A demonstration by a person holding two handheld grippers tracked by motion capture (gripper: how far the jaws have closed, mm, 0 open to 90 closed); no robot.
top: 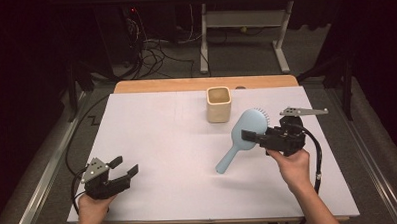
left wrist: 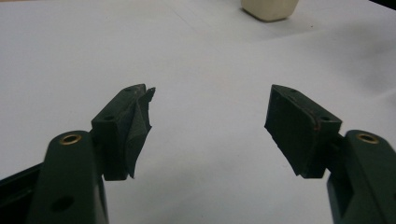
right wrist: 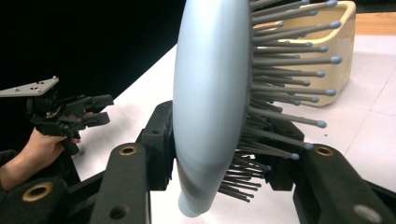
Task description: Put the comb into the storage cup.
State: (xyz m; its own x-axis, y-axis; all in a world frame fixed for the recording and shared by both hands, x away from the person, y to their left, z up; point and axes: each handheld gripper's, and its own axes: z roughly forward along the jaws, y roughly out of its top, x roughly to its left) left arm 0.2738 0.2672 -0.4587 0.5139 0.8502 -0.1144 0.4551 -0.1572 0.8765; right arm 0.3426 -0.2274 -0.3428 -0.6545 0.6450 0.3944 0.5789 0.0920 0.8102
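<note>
A light blue hairbrush [top: 243,133] is held above the white table sheet [top: 177,142] at the right, its handle slanting down to the left. My right gripper [top: 252,136] is shut on the brush's head. In the right gripper view the hairbrush [right wrist: 212,93] stands edge-on between the jaws, its bristles pointing right. A cream square cup [top: 219,104] stands upright at the back centre, just behind the brush; the cup [right wrist: 327,56] also shows behind the bristles. My left gripper [top: 124,165] rests at the front left, open and empty; its jaws stand wide apart in the left gripper view [left wrist: 210,116].
A wooden table edge [top: 205,83] runs behind the white sheet. Beyond it are metal desk legs [top: 203,42] and loose cables [top: 154,51] on the floor. The cup's base [left wrist: 270,9] sits at the top of the left gripper view.
</note>
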